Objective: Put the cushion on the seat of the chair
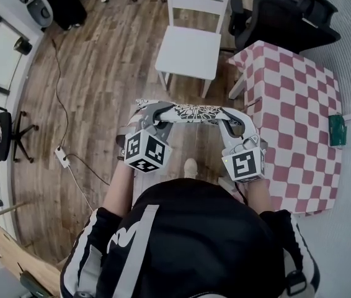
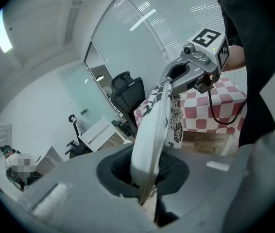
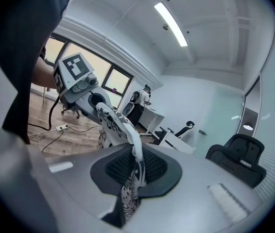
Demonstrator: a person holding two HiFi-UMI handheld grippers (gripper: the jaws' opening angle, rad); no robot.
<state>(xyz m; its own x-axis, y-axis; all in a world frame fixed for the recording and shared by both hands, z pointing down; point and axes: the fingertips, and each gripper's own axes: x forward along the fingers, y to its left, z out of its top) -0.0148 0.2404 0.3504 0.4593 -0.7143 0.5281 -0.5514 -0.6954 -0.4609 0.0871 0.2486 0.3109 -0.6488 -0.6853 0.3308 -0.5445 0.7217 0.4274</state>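
A flat white cushion [image 1: 191,113] with a black floral print hangs stretched between my two grippers, in front of the person's body. My left gripper [image 1: 149,114] is shut on its left end, where the fabric [image 2: 149,130] runs out from between the jaws. My right gripper [image 1: 230,122] is shut on the right end, and the printed edge [image 3: 128,130] leads away from its jaws. The white wooden chair [image 1: 190,48] stands ahead on the wood floor, its seat bare, a short way beyond the cushion.
A table with a red and white checked cloth [image 1: 293,117] stands close on the right, with a green object [image 1: 337,130] at its far edge. Black office chairs [image 1: 284,14] sit behind it. A power strip and cable [image 1: 62,157] lie on the floor to the left.
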